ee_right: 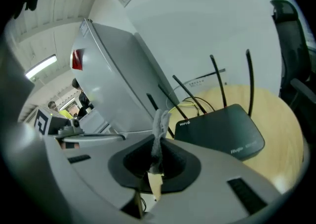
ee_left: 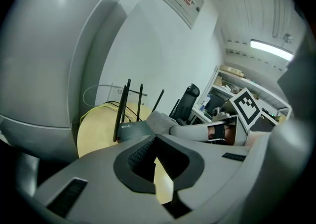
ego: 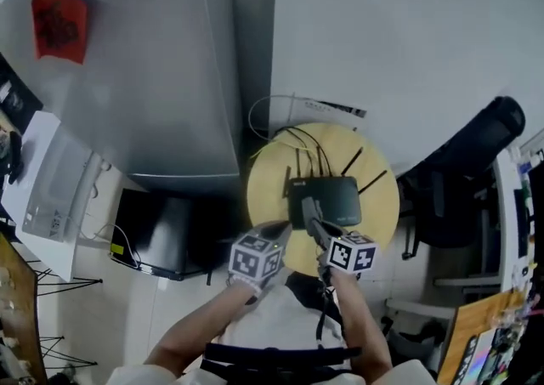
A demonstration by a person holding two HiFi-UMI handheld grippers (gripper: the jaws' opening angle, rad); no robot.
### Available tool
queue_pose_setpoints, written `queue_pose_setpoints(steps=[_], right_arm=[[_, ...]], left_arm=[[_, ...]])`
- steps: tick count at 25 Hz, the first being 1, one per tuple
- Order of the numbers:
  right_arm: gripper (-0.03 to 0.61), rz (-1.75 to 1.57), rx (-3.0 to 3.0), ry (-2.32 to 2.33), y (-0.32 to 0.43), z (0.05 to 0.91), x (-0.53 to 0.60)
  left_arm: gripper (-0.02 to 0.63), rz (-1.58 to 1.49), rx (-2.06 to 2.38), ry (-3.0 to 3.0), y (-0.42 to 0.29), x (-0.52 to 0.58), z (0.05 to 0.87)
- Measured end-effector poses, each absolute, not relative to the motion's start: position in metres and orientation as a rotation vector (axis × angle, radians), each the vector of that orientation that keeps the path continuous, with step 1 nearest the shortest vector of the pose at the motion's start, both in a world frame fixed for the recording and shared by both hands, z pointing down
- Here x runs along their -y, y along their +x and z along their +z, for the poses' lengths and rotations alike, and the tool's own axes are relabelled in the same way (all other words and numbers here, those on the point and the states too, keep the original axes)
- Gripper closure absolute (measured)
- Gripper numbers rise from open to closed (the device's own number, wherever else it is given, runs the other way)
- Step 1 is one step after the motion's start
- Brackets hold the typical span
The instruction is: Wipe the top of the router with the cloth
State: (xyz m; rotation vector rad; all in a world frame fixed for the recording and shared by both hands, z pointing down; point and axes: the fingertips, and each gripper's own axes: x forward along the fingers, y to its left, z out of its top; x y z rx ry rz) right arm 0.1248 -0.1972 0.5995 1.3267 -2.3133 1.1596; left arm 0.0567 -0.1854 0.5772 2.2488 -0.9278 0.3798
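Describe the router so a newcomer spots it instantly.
Beside the tall grey cabinet stands a round pale wooden table. The router is the flat, dark, rectangular box lying on it, the only thing there with thin black antennas sticking out. Behind it lie only loose black and yellow cables.

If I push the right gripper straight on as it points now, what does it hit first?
Likely the router, at the corner nearest the jaws. The cloth shut in the right gripper would touch first. Depth is unclear.
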Motion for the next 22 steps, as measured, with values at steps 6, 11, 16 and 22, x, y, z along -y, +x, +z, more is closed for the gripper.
queue_pose_setpoints(steps=[6, 11, 16, 22], right_arm=[[0.541, 1.101, 2.242, 1.17, 0.12, 0.63, 0.256], [0.54, 1.055, 2.146, 1.102, 0.11, 0.663, 0.285], [0.54, 1.032, 2.103, 1.065, 0.099, 0.683, 0.303], [0.541, 1.043, 2.035, 1.047, 0.095, 0.702, 0.315]], left_arm=[[0.617, 0.391, 0.998, 2.171, 0.069, 0.211, 0.599], [0.618, 0.38, 1.046, 2.11, 0.069, 0.22, 0.608], [0.618, 0.376, 1.073, 2.072, 0.066, 0.223, 0.612], [0.618, 0.386, 1.067, 2.053, 0.063, 0.223, 0.615]])
